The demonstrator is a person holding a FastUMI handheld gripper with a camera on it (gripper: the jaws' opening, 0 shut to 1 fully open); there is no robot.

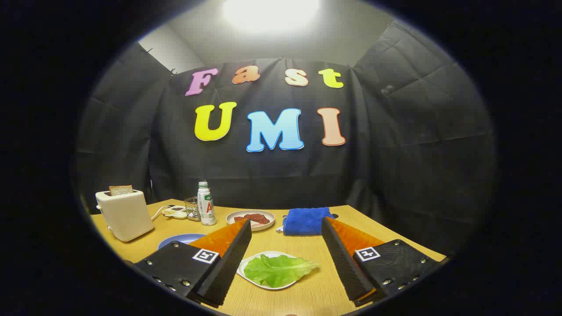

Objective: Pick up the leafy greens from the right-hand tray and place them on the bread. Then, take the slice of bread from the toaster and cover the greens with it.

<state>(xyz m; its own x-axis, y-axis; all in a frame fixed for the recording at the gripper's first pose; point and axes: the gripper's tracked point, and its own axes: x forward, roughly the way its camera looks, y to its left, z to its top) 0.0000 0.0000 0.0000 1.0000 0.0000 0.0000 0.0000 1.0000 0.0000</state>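
Wide-open claw (286, 224) holds nothing; leafy greens (278, 270) lie between its fingers, long axis crosswise, tip toward the right finger

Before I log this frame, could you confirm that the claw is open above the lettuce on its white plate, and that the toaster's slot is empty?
One detail is off: the toaster is not empty; a slice of bread stands up out of its slot, as the gripper view shows. The rest holds: the claw is open, with the lettuce on its white plate between the fingers.
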